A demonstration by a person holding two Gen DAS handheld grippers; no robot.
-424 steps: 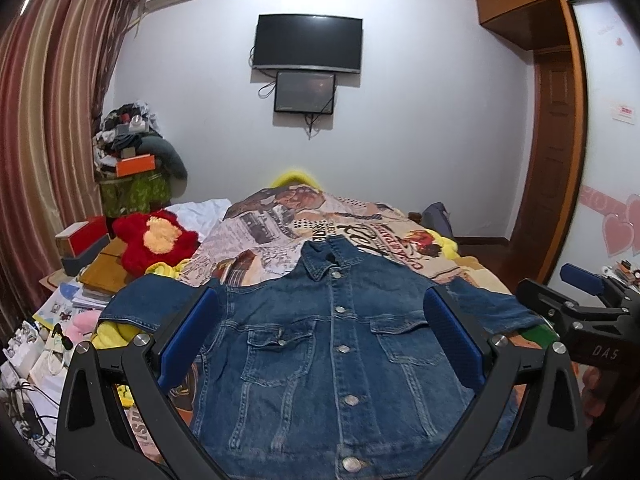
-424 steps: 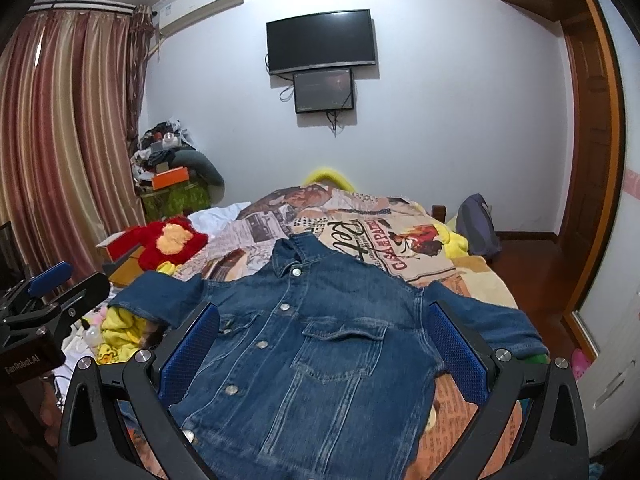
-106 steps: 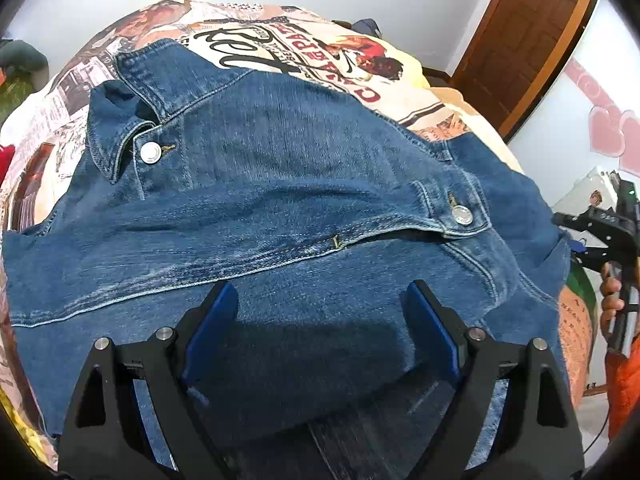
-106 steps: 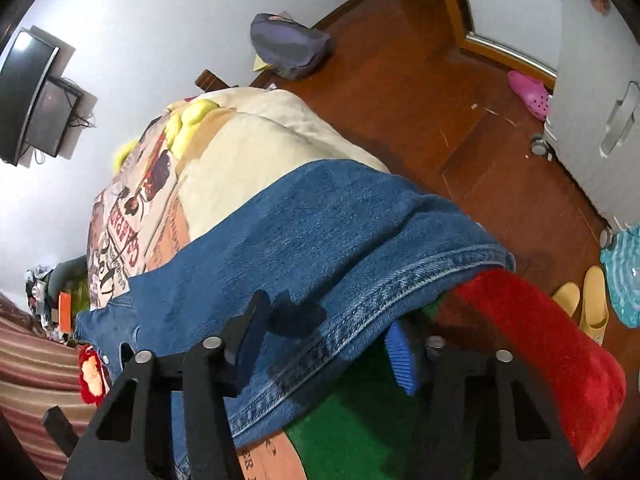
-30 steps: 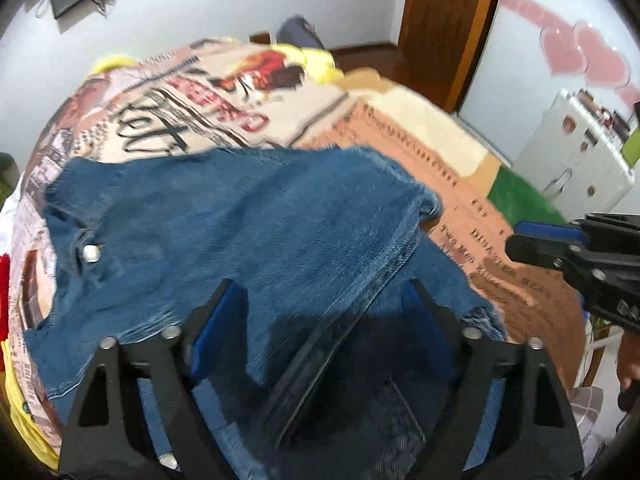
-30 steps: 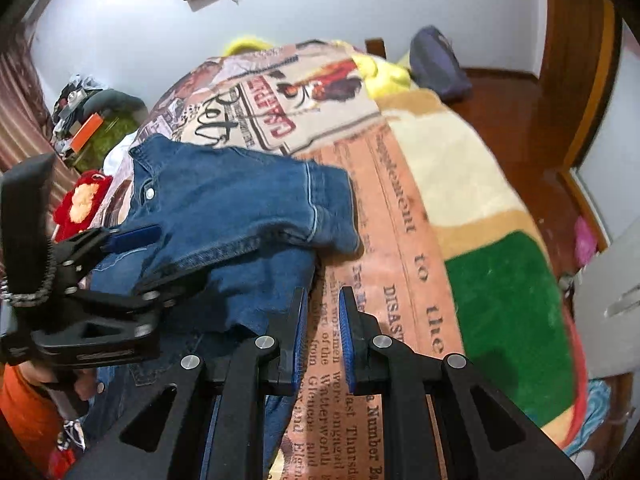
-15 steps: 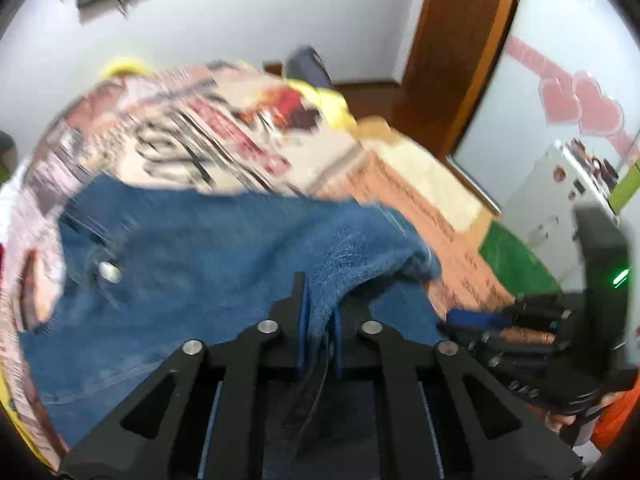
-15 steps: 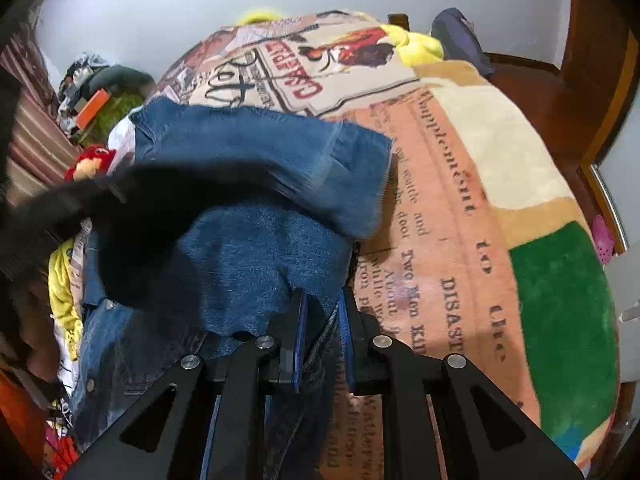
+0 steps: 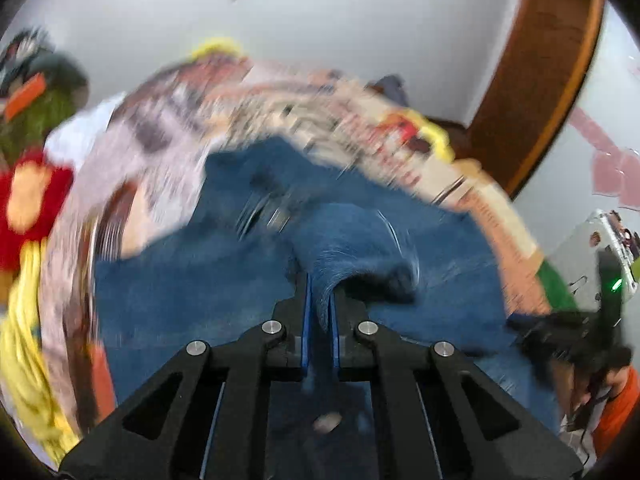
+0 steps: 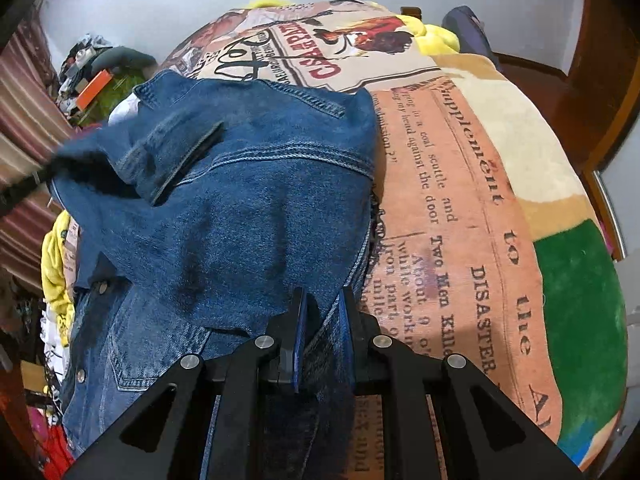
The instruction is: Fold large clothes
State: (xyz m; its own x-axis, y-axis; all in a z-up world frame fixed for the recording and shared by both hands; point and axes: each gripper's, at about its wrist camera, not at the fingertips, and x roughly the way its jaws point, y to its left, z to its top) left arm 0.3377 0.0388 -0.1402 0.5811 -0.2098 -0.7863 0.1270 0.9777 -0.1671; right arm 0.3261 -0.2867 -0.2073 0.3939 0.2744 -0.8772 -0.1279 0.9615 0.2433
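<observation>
A blue denim jacket (image 10: 224, 208) lies on the bed, its right side folded over onto the body. In the blurred left wrist view the jacket (image 9: 208, 292) fills the middle. My left gripper (image 9: 319, 300) is shut on a raised fold of the denim. My right gripper (image 10: 323, 300) is shut on the jacket's right edge next to the printed blanket (image 10: 460, 184). The right gripper (image 9: 576, 336) also shows at the right edge of the left wrist view.
The blanket covers the bed out to its right edge. A red and yellow plush (image 9: 28, 204) and yellow cloth (image 10: 54, 256) lie at the bed's left. A wooden door (image 9: 552, 64) and wooden floor (image 10: 532, 76) are at the right.
Both grippers have carried the jacket's right side leftward over the body. The left wrist camera is swinging fast, so its view is now blurred. Both stay shut on denim.
</observation>
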